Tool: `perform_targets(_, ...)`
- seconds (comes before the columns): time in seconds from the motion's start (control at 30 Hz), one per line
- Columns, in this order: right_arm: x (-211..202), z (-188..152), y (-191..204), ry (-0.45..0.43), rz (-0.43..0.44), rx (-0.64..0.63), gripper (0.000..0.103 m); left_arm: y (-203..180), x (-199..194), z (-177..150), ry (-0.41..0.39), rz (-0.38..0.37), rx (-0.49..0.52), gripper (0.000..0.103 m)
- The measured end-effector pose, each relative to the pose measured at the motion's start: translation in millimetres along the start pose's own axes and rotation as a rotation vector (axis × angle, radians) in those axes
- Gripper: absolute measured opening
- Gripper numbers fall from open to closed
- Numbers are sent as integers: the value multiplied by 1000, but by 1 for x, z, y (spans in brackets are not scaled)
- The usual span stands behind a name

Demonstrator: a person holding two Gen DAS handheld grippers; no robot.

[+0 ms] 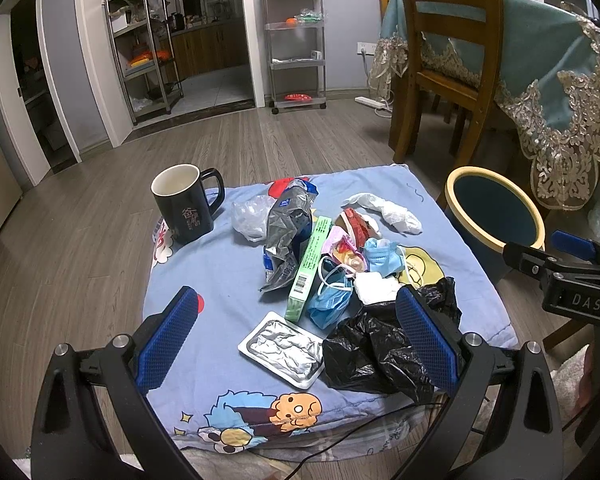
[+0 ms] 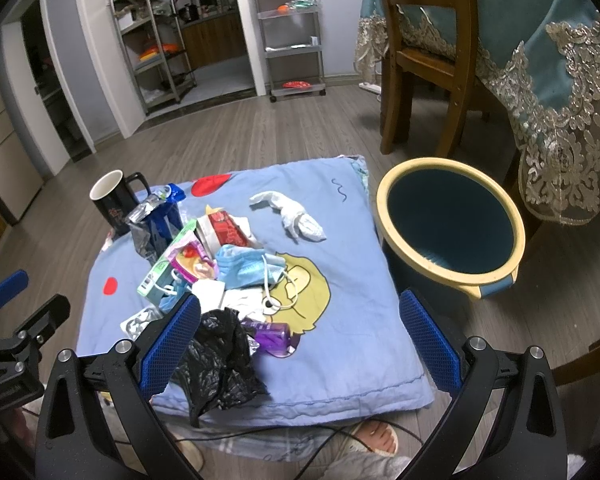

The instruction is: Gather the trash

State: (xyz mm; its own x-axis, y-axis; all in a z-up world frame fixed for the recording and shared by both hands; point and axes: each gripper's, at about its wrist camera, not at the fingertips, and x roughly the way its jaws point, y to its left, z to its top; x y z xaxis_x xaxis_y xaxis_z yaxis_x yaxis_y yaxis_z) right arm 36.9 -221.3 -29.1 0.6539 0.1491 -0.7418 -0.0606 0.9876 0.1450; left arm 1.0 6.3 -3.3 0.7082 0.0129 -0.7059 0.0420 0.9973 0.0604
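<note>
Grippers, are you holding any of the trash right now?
No. The left gripper and the right gripper both have open jaws, with nothing pinched between them.

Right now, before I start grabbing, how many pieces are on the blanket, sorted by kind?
Blue face masks: 2
Plastic bags: 2, black bag, clear bag
Foil tray: 1
Green box: 1
Wrappers and packets: 4, silver, red, pink, purple
White tissue wads: 2
Mug: 1
Total: 13; more may be buried.
</note>
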Motion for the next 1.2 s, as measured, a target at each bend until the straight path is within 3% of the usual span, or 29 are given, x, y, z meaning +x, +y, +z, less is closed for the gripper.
perform_targets(0.8,2,0,-4,17,-1,12,99,-9,7,-6,31,13,37,97)
perform_targets(1.2,13,1,-21,55,0,93,99,-7,9,4,27,18,44,97)
